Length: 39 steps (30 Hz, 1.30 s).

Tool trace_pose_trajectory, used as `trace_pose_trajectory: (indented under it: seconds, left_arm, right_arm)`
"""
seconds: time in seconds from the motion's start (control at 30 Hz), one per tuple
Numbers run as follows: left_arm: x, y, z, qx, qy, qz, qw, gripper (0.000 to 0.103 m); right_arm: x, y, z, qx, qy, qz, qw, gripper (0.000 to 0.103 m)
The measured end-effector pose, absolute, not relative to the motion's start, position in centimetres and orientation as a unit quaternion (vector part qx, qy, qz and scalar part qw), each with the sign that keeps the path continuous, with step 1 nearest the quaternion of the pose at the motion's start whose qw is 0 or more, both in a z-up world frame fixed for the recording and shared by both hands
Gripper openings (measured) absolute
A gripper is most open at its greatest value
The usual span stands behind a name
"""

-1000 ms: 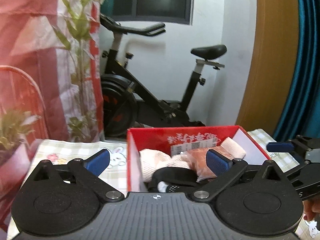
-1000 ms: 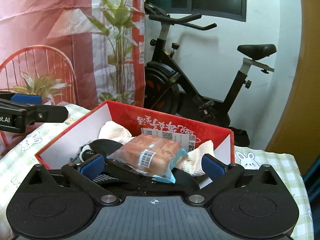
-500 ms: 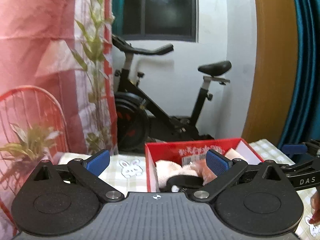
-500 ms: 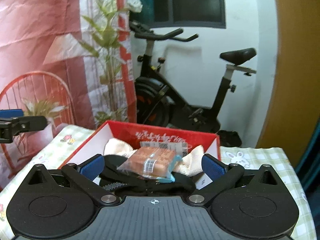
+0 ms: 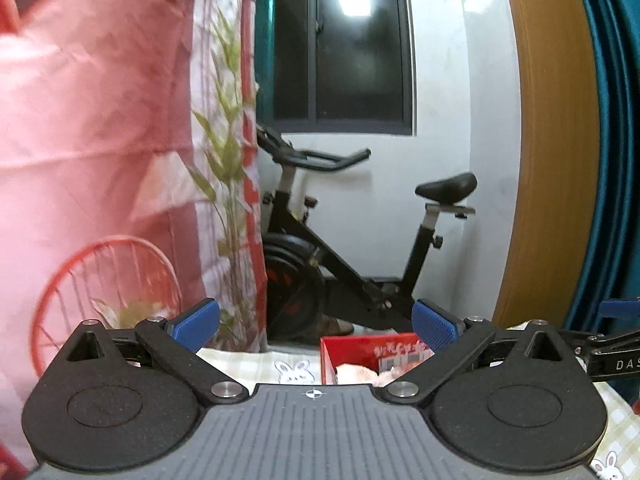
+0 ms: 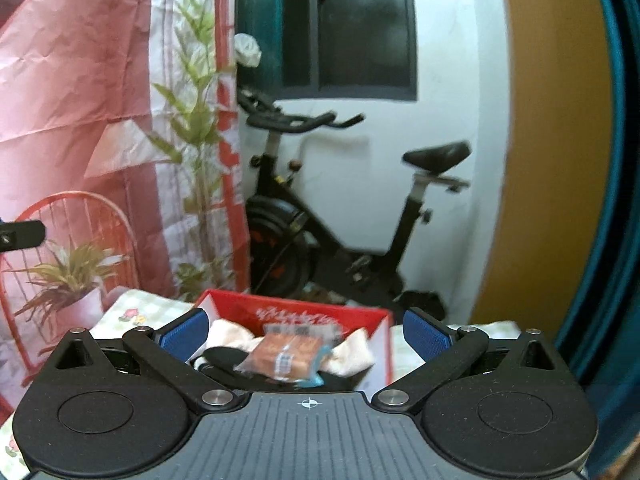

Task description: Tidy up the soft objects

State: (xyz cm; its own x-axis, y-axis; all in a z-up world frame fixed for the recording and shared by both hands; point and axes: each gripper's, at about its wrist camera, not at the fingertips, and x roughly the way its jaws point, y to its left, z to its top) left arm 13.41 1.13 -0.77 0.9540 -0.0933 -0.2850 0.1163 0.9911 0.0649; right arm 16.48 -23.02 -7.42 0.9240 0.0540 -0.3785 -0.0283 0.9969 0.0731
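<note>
on the tabletop [image 6: 132, 308], under a pale green checked cloth printed with rabbits, everything sits low in both views, with the room rising behind it. at far left hangs a creased pink backdrop [image 6: 72, 92] printed with a red wire chair and a potted plant, then a strip printed with a tall leafy stem [image 6: 196, 120]. next comes a dark window [image 5: 340, 44] in a white wall, with a black exercise bike [image 6: 320, 216] standing on the floor below it. further right is an ochre panel [image 5: 552, 140], then a teal curtain [image 5: 616, 140]. the red box [image 6: 304, 312] stands on the cloth ahead of both tools, holding cream cloths [image 6: 352, 354], something black and a wrapped brown bread pack [image 6: 288, 358] on top. the left gripper [image 5: 314, 320] has its jaws spread wide and holds nothing; its body hides most of the box. the right gripper [image 6: 306, 334] likewise has wide, empty jaws framing the box, and its arm shows at the right edge of the left view.
</note>
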Motion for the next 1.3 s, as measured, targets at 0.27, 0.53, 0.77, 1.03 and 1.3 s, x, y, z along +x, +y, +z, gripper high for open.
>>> trace_pose_trajectory:
  seconds: [0.27, 0.53, 0.77, 1.03, 1.3]
  left_arm:
    - [8.1, 1.0, 1.5, 0.045, 0.127, -0.027, 0.991, 0.103]
    - [4.6, 0.8, 1.8, 0.056, 0.094, -0.011, 0.994, 0.103]
    - [4.2, 1.0, 1.5, 0.058, 0.102, -0.004, 0.993, 0.103]
    - [4.6, 1.3, 1.2, 0.051, 0.115, -0.002, 0.992, 0.103]
    - [4.6, 1.3, 0.4, 0.049, 0.129, -0.011, 0.99, 0.103]
  right_arm:
    - [9.4, -22.7, -3.8, 0.055, 0.151, 0.001, 0.987, 0.103]
    - [5.9, -22.5, -3.5, 0.072, 0.137, 0.006, 0.988, 0.103]
    - [5.1, -22.0, -3.8, 0.061, 0.138, 0.002, 0.989, 0.103]
    - [4.9, -22.2, -3.9, 0.062, 0.133, -0.006, 0.989, 0.103]
    - [4.6, -22.5, -4.1, 0.059, 0.132, -0.008, 0.989, 0.103]
